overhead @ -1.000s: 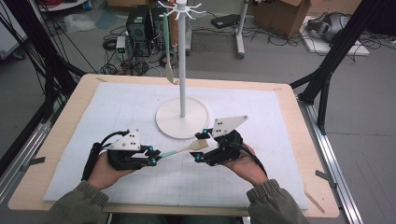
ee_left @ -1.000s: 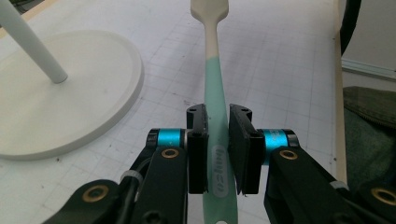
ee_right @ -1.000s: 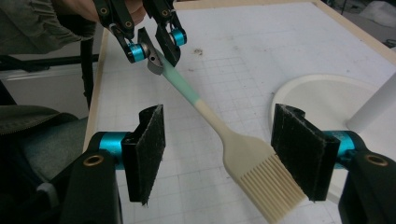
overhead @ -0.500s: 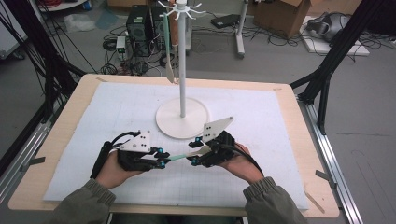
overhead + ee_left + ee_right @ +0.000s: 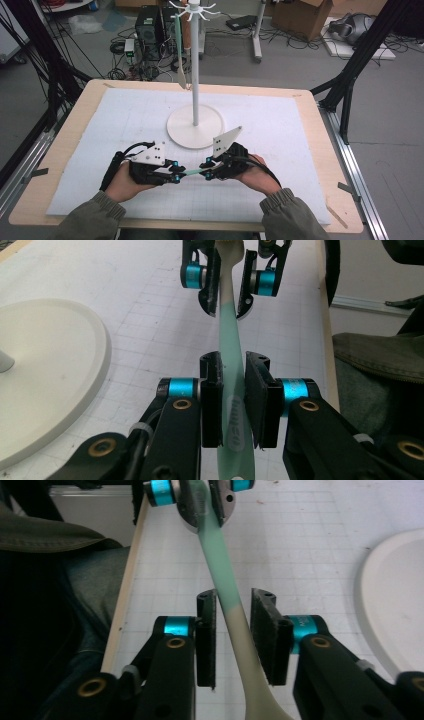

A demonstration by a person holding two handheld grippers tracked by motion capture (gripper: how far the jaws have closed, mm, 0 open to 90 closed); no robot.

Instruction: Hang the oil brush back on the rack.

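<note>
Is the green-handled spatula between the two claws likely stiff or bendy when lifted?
Probably fairly stiff: the spatula spans straight between the left claw and right claw without sagging. Likely light, being thin. Its smooth handle may slip, since the right pads look barely closed on it.

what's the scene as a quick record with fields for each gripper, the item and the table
item: mint-green and cream spatula, held level between both grippers
left gripper: shut on the green handle end
right gripper: jaws have just been closing around the cream end, a gap shows on one side
stand: white hook stand behind the grippers, another utensil hanging from it
table: wooden table with white mat
</note>
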